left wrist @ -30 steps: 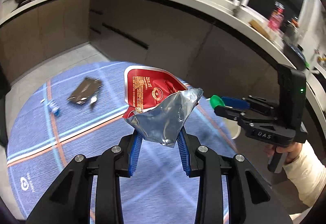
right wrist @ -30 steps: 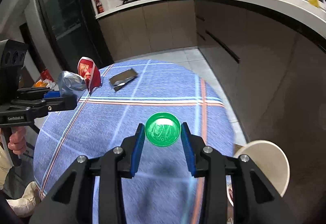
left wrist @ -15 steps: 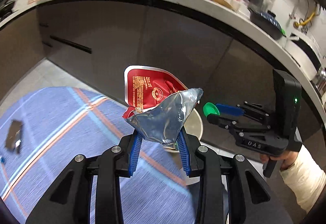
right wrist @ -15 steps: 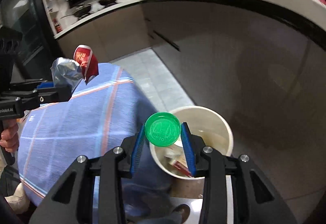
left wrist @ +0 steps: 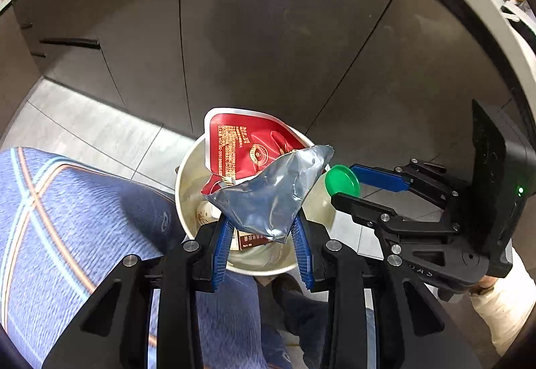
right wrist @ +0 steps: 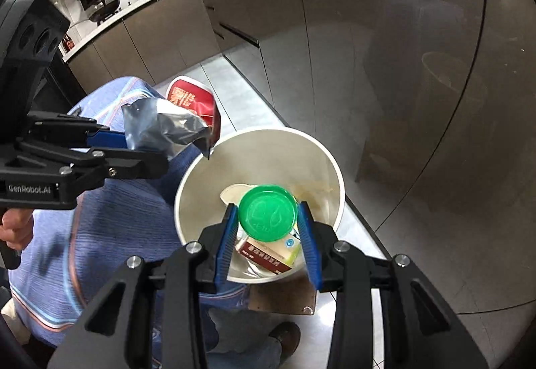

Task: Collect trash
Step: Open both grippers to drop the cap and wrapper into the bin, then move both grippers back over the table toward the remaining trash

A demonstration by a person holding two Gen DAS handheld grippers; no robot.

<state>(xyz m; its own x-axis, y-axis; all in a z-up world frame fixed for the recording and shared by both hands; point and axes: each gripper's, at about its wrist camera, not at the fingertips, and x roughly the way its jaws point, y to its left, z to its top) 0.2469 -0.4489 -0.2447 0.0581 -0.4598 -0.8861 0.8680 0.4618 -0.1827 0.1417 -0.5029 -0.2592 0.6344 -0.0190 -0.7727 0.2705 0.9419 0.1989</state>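
Note:
My left gripper (left wrist: 263, 235) is shut on a torn red and silver foil wrapper (left wrist: 264, 181), held above the near rim of a white round bin (left wrist: 187, 188) on the floor. My right gripper (right wrist: 268, 235) is shut on a green round lid (right wrist: 267, 213) and hangs over the bin's (right wrist: 331, 168) opening. In the left wrist view the right gripper (left wrist: 338, 186) comes in from the right with the green lid (left wrist: 342, 180) at the bin's right rim. The right wrist view shows the left gripper (right wrist: 147, 147) and wrapper (right wrist: 174, 121) at the bin's left edge. Cartons and other scraps (right wrist: 268, 251) lie inside the bin.
A table with a blue striped cloth (left wrist: 73, 218) stands left of the bin. Dark cabinet fronts (left wrist: 268, 34) rise close behind it under a curved pale counter. The person's shoe (right wrist: 284, 340) rests on the grey tiled floor by the bin.
Both grippers swung off the blue-clothed table and sank toward the white bin, each keeping its load. They now point down into the bin.

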